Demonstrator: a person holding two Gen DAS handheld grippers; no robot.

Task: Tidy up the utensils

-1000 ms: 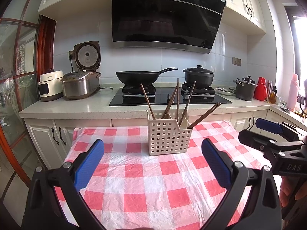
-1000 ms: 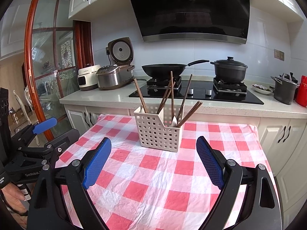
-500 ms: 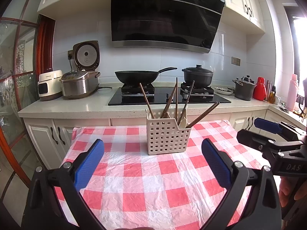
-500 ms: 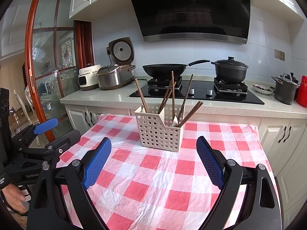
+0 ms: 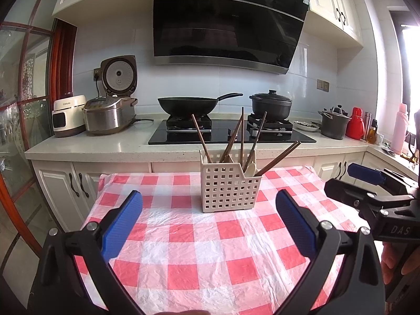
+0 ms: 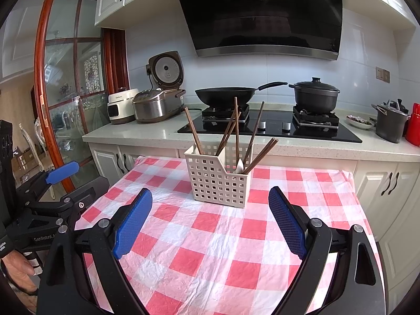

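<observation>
A cream perforated utensil holder (image 5: 229, 187) stands upright on the red-and-white checked tablecloth (image 5: 199, 239); it also shows in the right wrist view (image 6: 220, 178). Several brown chopsticks (image 5: 237, 137) and a white spoon (image 5: 250, 169) stick out of it. My left gripper (image 5: 208, 215) is open and empty, held back from the holder above the cloth. My right gripper (image 6: 210, 212) is open and empty, also short of the holder. Each gripper shows at the edge of the other's view.
Behind the table runs a white counter (image 5: 105, 148) with a black hob, a wok (image 5: 187, 105), a black pot (image 5: 270, 105), a rice cooker (image 5: 110, 113), a grey pot and a red flask (image 5: 354, 123). A wood-framed glass door (image 6: 68, 99) stands left.
Both views have shifted only slightly; the holder sits a touch lower left in the left wrist view. Both grippers stay open and empty.
</observation>
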